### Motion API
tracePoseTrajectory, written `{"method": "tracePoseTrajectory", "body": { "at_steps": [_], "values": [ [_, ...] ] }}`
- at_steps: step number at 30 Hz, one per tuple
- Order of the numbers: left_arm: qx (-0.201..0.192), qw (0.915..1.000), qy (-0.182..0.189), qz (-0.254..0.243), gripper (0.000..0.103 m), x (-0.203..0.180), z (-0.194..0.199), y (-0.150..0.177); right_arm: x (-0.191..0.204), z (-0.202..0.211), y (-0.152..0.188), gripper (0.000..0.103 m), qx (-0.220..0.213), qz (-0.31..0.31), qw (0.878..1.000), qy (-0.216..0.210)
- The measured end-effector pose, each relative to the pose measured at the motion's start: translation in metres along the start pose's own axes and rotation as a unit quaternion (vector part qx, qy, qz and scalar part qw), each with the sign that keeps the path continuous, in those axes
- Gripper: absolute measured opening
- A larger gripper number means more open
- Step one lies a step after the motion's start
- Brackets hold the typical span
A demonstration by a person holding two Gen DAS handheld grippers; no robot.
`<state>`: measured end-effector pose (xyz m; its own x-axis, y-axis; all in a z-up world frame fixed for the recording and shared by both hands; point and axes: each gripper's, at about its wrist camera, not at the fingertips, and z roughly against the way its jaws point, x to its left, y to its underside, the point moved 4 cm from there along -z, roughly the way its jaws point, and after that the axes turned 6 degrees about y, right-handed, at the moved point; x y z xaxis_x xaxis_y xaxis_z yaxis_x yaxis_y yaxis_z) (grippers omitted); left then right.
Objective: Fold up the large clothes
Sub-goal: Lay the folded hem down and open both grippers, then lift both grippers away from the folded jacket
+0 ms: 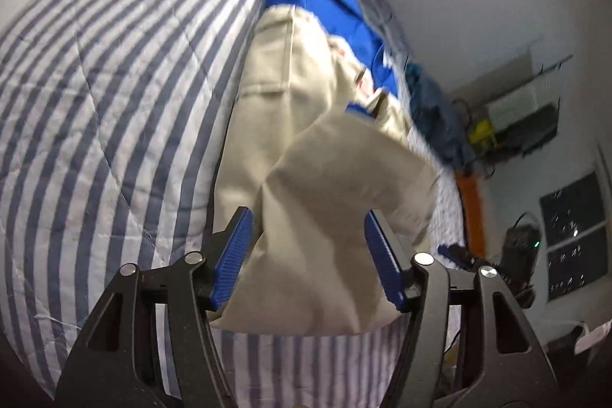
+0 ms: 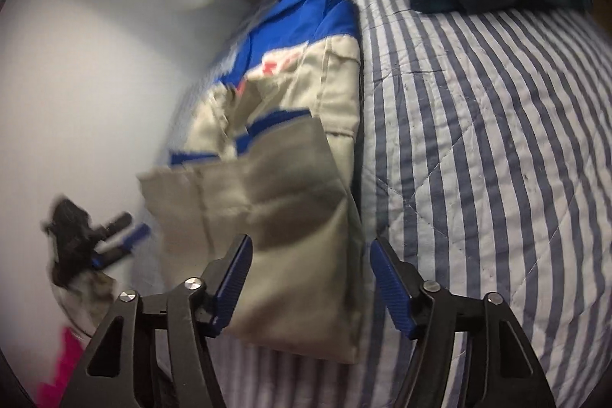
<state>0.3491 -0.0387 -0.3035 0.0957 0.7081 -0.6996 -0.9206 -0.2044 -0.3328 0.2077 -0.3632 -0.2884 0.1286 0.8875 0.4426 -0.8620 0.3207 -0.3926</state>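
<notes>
On the striped quilt [image 1: 114,102] lies a beige and blue garment [image 1: 325,178], its folded beige end reaching between the spread fingers of the left gripper [image 1: 310,236], whose pads stand clear of the cloth. Likewise the right gripper [image 2: 310,262] is spread, the garment's near corner lying between its fingers, unpinched.
</notes>
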Motion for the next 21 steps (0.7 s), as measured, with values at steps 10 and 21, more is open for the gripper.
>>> {"method": "tracePoseTrajectory", "body": {
  "at_steps": [10,21],
  "values": [
    [0.027,0.9993,-0.026,-0.01,0.015,0.006,-0.03,0.011,0.004,-0.032,0.019,0.043,0.025,0.013,0.999,0.02],
    [-0.02,0.9966,-0.029,0.075,0.006,0.032,-0.019,0.029,0.012,-0.018,0.025,0.003,0.006,0.018,0.999,0.032]
  ]
}}
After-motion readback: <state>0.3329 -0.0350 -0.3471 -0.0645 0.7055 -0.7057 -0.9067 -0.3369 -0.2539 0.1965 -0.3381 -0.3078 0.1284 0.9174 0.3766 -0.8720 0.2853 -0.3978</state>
